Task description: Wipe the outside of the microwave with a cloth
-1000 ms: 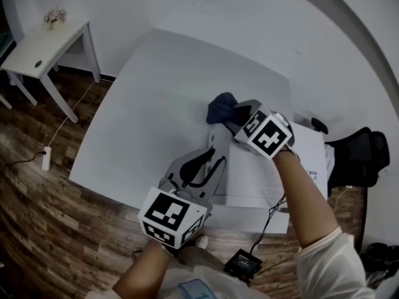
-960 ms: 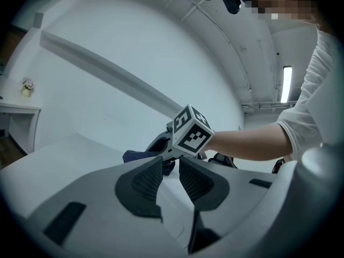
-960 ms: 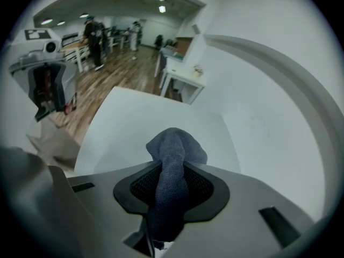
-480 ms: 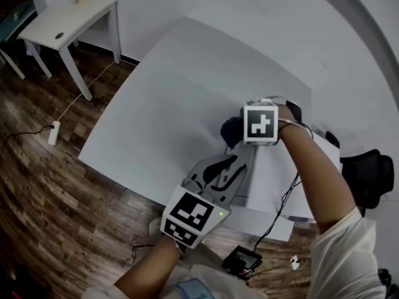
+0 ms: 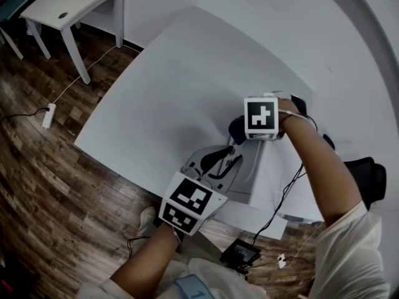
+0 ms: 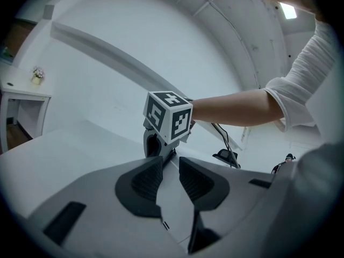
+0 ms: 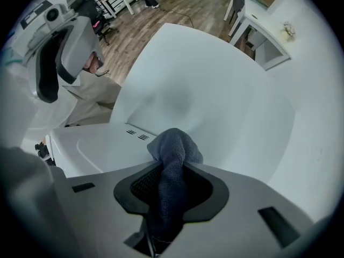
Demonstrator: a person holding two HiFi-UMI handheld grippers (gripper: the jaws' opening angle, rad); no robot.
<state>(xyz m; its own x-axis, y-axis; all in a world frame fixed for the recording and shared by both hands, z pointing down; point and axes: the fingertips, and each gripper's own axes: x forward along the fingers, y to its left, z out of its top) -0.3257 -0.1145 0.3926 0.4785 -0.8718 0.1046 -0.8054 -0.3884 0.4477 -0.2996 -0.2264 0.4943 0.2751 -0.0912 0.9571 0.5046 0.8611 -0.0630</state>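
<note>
Right tool point(image 7: 171, 184) clenches the soft, limp cloth point(image 7: 173, 147) mid-bunch, at eleven o'clock of the microwave point(image 5: 265, 174) in the head view; left tool point(image 6: 171, 177) is released and empty.

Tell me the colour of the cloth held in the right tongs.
Dark blue-grey. The cloth shows best in the right gripper view.

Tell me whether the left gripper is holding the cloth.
No, the dark cloth sits pinched between the right gripper jaws, while the left gripper shows no cloth between its jaws.
</note>
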